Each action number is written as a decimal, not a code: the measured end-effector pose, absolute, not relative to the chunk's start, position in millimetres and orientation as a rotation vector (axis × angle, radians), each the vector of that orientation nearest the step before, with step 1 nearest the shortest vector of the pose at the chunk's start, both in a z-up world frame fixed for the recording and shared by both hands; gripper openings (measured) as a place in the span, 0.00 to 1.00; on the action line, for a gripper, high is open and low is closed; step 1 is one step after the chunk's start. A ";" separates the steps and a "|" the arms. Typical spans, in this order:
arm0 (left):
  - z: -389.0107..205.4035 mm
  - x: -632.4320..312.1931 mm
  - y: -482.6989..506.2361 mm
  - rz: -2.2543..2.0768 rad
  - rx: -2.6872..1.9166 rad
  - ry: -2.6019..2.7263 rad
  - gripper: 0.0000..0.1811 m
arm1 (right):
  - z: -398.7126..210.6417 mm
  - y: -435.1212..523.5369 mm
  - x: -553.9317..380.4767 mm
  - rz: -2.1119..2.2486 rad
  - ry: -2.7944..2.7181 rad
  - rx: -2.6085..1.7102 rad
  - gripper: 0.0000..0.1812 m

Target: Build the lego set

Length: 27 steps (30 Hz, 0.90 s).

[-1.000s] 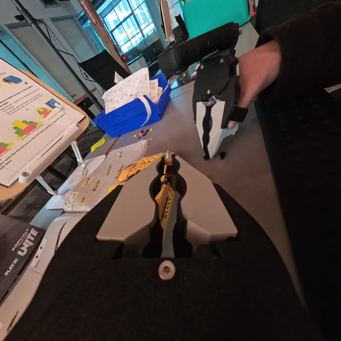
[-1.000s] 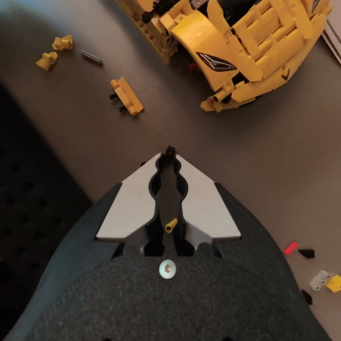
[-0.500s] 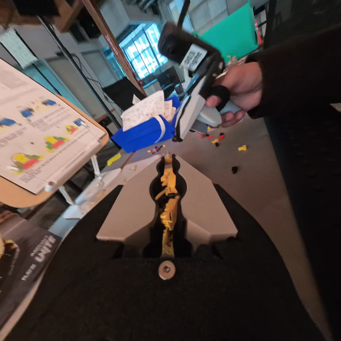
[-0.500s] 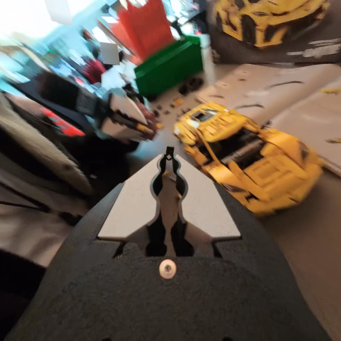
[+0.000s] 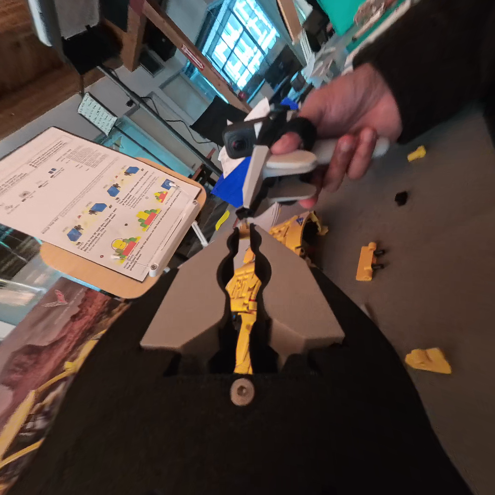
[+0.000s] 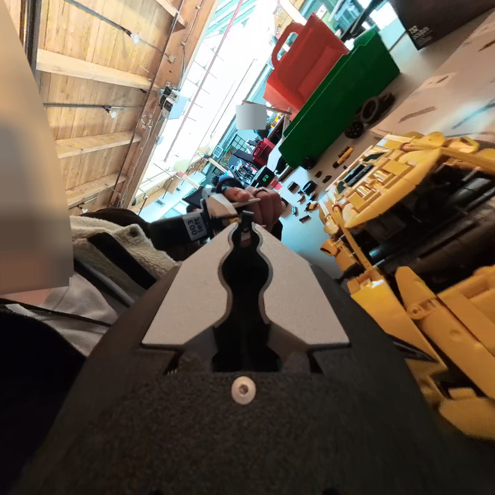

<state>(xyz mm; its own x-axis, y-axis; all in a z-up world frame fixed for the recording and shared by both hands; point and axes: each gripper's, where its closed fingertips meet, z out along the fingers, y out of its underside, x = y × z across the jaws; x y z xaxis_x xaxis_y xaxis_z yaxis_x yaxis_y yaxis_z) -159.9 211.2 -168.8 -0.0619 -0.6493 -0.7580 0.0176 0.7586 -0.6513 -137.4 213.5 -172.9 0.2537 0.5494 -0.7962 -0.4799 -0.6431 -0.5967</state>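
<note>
My left gripper (image 5: 244, 229) is shut on a yellow lego piece (image 5: 243, 289) that runs along the gap between its fingers and sticks out at the tips. My right gripper (image 6: 246, 221) is shut on a small black pin (image 6: 247, 215). Both are held up above the table, tip to tip. In the left wrist view the right gripper (image 5: 244, 213) comes down from above with the black pin just over the yellow piece. In the right wrist view the left gripper (image 6: 231, 215) faces me, held by a hand (image 6: 261, 202). The yellow lego car (image 6: 401, 241) sits on the table to the right.
Loose yellow parts (image 5: 365, 261) (image 5: 428, 360) and a black bit (image 5: 401, 198) lie on the grey table. An instruction sheet on a stand (image 5: 93, 201) and the set's box (image 5: 53, 348) are left. A green bin (image 6: 340, 107), red bin (image 6: 302, 53), black wheels (image 6: 372, 107) stand far. My two grippers' fingertips are within a few centimetres of each other.
My right gripper has lifted off the table with the black pin and swung up to meet the left gripper. The left gripper has tilted up. Their tips now nearly touch.
</note>
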 end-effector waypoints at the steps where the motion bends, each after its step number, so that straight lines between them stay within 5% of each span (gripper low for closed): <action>1: -171.9 -158.7 214.0 -0.521 -0.505 1.559 0.04 | -175.0 214.7 -132.4 1.521 -0.036 -1.698 0.04; 14: -186.1 -152.8 196.5 -0.104 -0.161 1.580 0.04 | -184.7 197.1 -136.1 1.762 -0.024 -1.801 0.04; 27: -181.5 -154.0 191.4 -0.187 -0.190 1.570 0.04 | -189.7 196.6 -141.9 1.805 -0.033 -1.805 0.03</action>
<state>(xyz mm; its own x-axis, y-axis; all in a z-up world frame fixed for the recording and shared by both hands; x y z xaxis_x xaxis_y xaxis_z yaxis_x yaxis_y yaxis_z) -154.0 191.4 -181.5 -0.0072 -0.2377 -0.9713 -0.0032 0.9713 -0.2376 -141.9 196.6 -189.7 0.0841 0.4095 -0.9084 -0.3760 -0.8313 -0.4095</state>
